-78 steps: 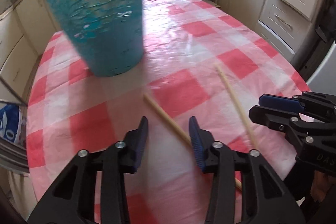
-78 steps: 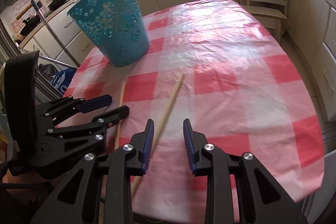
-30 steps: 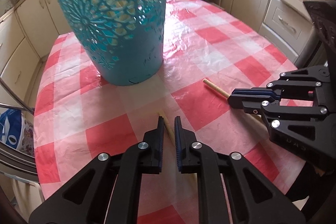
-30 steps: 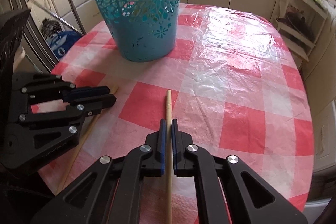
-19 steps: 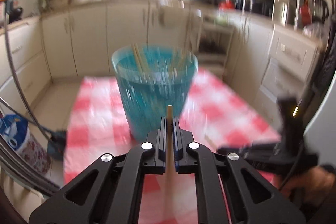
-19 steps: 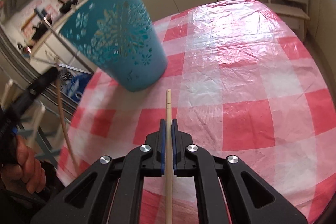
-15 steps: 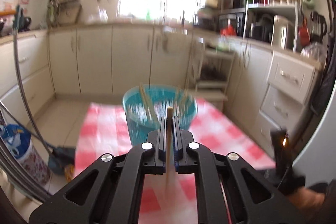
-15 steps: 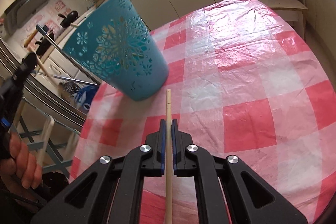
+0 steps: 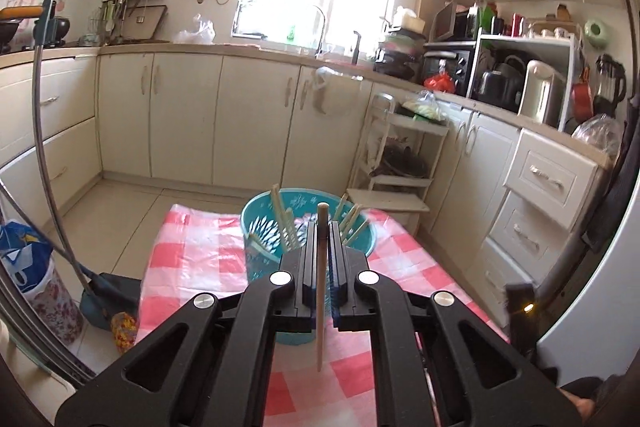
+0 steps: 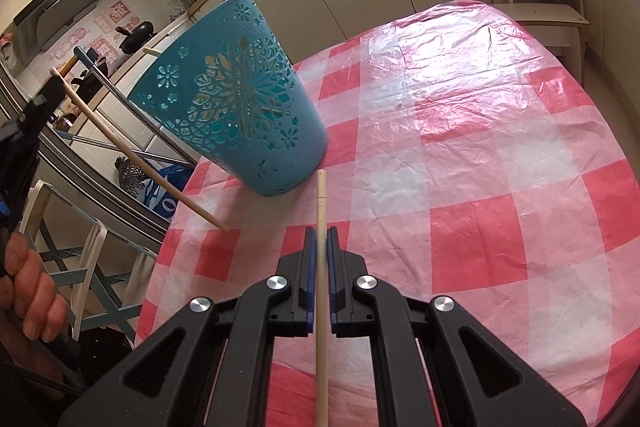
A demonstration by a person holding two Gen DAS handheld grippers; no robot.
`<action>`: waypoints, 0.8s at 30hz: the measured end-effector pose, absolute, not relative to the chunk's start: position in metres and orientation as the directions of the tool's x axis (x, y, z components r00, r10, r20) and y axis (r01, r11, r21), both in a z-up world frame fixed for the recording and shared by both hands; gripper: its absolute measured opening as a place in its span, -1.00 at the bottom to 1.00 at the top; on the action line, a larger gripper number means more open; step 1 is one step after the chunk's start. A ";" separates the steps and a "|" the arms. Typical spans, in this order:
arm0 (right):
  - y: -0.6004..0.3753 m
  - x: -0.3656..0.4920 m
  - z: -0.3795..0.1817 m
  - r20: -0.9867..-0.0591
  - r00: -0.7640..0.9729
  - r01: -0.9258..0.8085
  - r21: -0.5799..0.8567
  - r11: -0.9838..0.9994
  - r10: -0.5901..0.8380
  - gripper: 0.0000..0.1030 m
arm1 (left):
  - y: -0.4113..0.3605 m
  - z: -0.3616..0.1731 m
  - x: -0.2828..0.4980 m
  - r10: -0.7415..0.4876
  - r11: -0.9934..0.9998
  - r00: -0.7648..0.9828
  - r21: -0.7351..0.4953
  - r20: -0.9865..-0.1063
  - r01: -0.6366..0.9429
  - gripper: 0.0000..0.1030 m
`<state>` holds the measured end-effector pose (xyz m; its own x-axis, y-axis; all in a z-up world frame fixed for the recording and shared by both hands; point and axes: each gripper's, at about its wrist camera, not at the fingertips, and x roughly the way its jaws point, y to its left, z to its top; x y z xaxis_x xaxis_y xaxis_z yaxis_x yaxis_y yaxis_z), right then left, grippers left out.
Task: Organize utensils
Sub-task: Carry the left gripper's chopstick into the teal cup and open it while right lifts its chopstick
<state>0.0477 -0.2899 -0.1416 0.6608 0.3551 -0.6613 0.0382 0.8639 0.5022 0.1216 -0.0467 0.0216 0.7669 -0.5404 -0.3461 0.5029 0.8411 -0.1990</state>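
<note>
Left claw (image 9: 320, 263): the jaws are pressed together on a chopstick (image 9: 321, 279), gripped near its thick end; the thin end hangs down below the jaws, free in the air.
Left claw, pose: raised above the table (image 9: 192, 239) and looking a little down at the bin (image 9: 262, 227). I think it is held high so that the stick can go in over the rim.
Right claw (image 10: 319, 267): also clamped, on a second stick (image 10: 320, 291). The stick runs straight along the slot between the blue pads (image 10: 308, 275), its blunt end pointing forward toward the foot of the bin.
Right claw, pose: low and tilted down over the checked cloth (image 10: 480, 187), near the bin but not touching it. It seems to wait for its turn.
Left stick from the right view: it crosses the air at a slant beside the bin, its tip above the table edge. The person's fingers (image 10: 32, 291) show at the left border.
Bin: blue, with cut flower holes, standing upright on the cloth. Several sticks already lean inside it, their ends above the rim.
Task so far: I see no loose stick on the cloth, so I judge that these two are the last.
Next need: each stick must be turned thin end down and let go over the opening.
Risk: a slanted stick may hit the rim and fall outside.
</note>
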 end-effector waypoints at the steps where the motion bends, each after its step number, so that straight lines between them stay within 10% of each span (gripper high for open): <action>1: -0.290 0.048 -0.142 -0.661 0.661 0.040 0.504 0.863 0.355 -0.88 | -0.046 0.027 0.120 -0.543 0.840 0.769 -0.197 -0.338 0.506 -0.91; 16: -0.292 0.047 -0.142 -0.654 0.667 0.048 0.516 0.855 0.357 -0.88 | -0.042 0.132 0.110 -0.494 0.863 0.868 -0.144 -0.045 0.484 -0.91; 24: -0.300 0.043 -0.136 -0.608 0.709 0.051 0.549 0.834 0.357 -0.88 | -0.081 0.067 0.162 -0.437 0.899 0.867 -0.110 -0.238 0.423 -0.91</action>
<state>0.0434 -0.3000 -0.1356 0.7092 0.3570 -0.6079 0.0510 0.8341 0.5493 0.1621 -0.0807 0.0669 0.8672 -0.4373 -0.2383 0.4233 0.8993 -0.1097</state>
